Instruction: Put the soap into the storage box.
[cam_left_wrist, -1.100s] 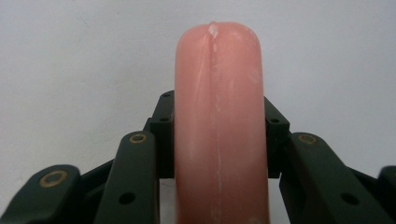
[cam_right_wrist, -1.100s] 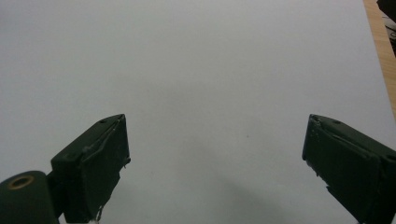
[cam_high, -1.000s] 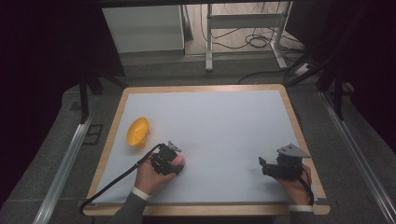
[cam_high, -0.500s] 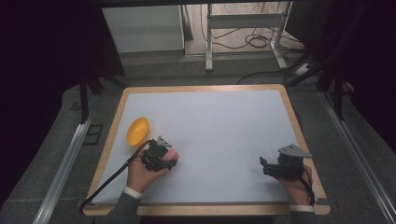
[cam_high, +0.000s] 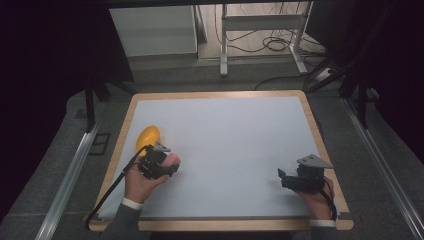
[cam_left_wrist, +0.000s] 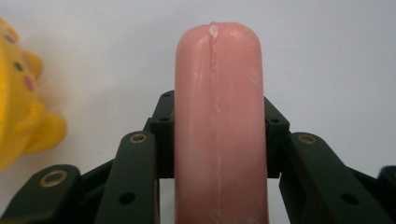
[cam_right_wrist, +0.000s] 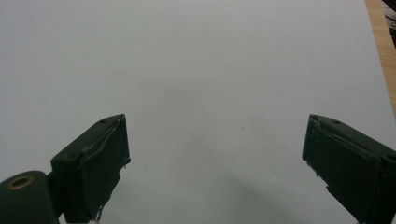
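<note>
My left gripper (cam_high: 159, 161) is shut on a pink sausage-shaped toy (cam_left_wrist: 218, 126), which stands up between the two black jaws in the left gripper view. The pink tip (cam_high: 173, 159) pokes out past the hand in the high view. A yellow toy (cam_high: 147, 137) with small dots and a pink spot lies just beyond that gripper near the table's left edge, and its side (cam_left_wrist: 23, 107) fills the left margin of the left gripper view. My right gripper (cam_high: 289, 179) rests at the front right of the table. Its jaws are wide open over bare white surface, with nothing between the pads (cam_right_wrist: 95, 165).
The white table top (cam_high: 225, 130) has a wooden rim (cam_high: 320, 135). A black cable (cam_high: 110, 190) trails from the left gripper over the front left edge. Metal rails run along both sides of the table, and a desk frame with cables stands beyond it.
The left hand, with the pink toy held, has moved left and slightly away from me, closer to the yellow toy. The right gripper has stayed in place.
</note>
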